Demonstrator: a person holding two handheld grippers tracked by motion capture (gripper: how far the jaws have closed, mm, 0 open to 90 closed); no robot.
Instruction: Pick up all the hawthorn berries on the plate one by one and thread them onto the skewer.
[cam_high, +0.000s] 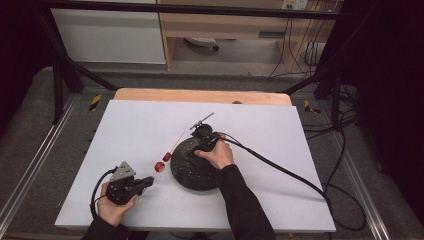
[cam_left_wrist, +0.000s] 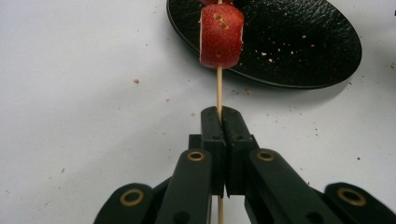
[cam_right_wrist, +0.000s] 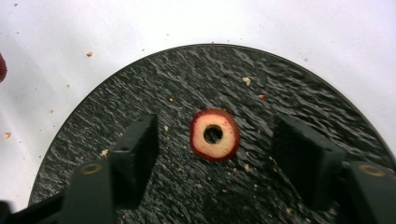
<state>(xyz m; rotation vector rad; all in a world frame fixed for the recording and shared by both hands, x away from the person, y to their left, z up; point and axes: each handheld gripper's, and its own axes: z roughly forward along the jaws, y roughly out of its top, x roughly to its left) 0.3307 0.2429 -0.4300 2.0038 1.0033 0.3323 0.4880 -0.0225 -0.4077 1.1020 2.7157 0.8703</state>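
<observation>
Left gripper (cam_left_wrist: 219, 116) clamps a thin wooden skewer (cam_left_wrist: 218, 88) pointing away toward the black textured plate (cam_left_wrist: 303, 46), red apple pieces (cam_left_wrist: 221, 36) threaded. Right gripper (cam_right_wrist: 215, 144), jaws apart, straddles a cored apple slice (cam_right_wrist: 215, 135) on that plate.

- A lab or test rig is suggested.
- The white counter (cam_high: 280, 150) is enclosed by a black metal frame (cam_high: 190, 9).
- Cables (cam_high: 295, 45) are seen hanging at one o'clock.
</observation>
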